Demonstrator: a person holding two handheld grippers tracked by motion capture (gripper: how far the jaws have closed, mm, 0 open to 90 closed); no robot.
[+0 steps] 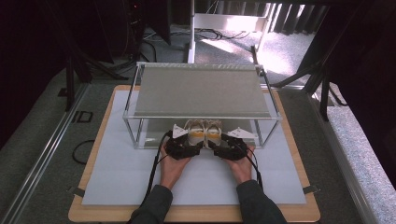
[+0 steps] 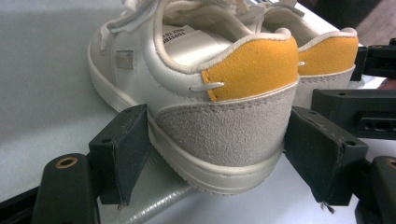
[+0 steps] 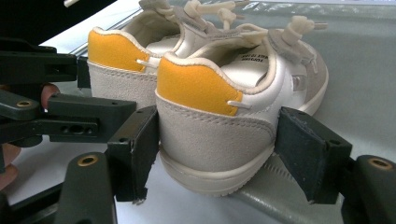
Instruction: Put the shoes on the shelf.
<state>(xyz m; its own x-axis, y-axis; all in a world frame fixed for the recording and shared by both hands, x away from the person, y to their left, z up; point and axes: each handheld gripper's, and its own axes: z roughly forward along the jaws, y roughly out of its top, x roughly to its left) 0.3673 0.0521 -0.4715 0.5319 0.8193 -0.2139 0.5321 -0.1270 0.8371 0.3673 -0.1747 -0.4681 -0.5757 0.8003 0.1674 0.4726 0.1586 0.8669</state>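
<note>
Two shoes stand under the rack's (image 1: 201, 89) front edge: left claw (image 2: 215, 154) pinches the left shoe's (image 2: 205, 93) heel, right claw (image 3: 215, 149) the right shoe's (image 3: 224, 102). Shallow heel grips may slip, tipping either shoe.

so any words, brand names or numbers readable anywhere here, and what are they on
Printed lines on the insole of the left shoe, left gripper view: black text in two short rows, tilted and too small to read.
Printed lines on the insole of the right shoe, right gripper view: two short rows, too blurred to read.
Small patch on the side of the left shoe: no readable mark.
Nothing else carries legible text, brand or number.
</note>
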